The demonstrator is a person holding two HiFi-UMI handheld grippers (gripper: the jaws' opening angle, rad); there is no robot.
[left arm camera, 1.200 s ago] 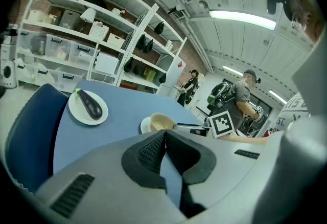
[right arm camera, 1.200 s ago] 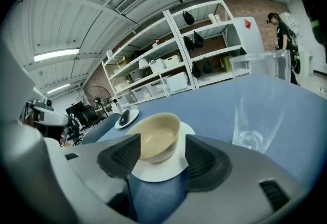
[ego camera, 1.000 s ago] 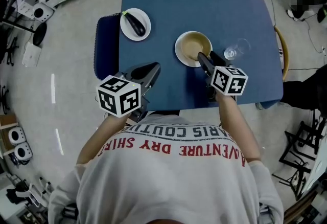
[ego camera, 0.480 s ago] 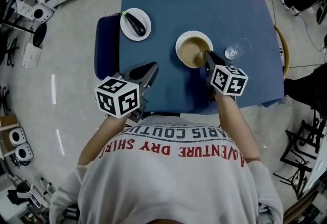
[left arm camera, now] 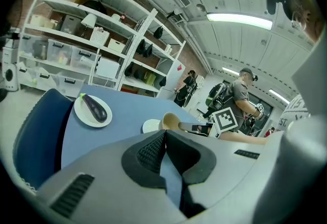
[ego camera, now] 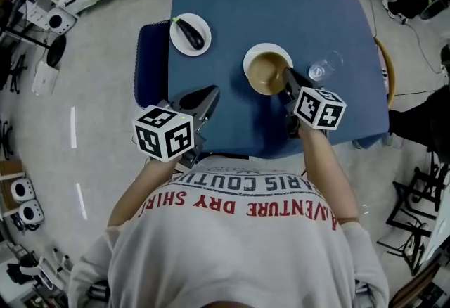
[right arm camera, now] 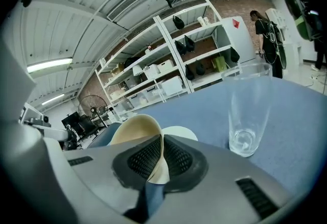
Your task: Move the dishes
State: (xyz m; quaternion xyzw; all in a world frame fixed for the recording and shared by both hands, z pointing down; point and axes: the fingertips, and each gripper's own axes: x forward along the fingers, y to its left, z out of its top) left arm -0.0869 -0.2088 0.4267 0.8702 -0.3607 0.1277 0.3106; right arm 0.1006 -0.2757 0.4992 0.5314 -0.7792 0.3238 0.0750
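A: Right, your right gripper [ego camera: 287, 76] has just been closing, and the wall of the tan bowl [ego camera: 266, 72] is between its pads. You're clamped on the near rim now.

B: Where does that leave the bowl?

A: At the middle of the blue table [ego camera: 281, 11], on its white saucer [ego camera: 267, 47]. I can't tell whether you've taken any weight off the saucer yet. From the right gripper view, the thin rim runs straight up between the two ribbed pads, one pad inside the bowl and one outside.

B: And your other hand?

A: Your left gripper [ego camera: 209, 94] hangs over the table's near left part with its jaws pressed together on nothing. It's free, but not helping.

B: So what does the grip mean for the job?

A: I'd say the grasp step is done and the carry is next. A pinch on one rim will likely let the bowl swing, so lift slowly and keep it level. Mind the drinking glass [ego camera: 320, 69], which stands just right of the table's middle, close beside your right gripper. The white plate [ego camera: 180, 44] with the aubergine [ego camera: 190, 32] sits at the table's far left corner, untouched, probably your next dish.
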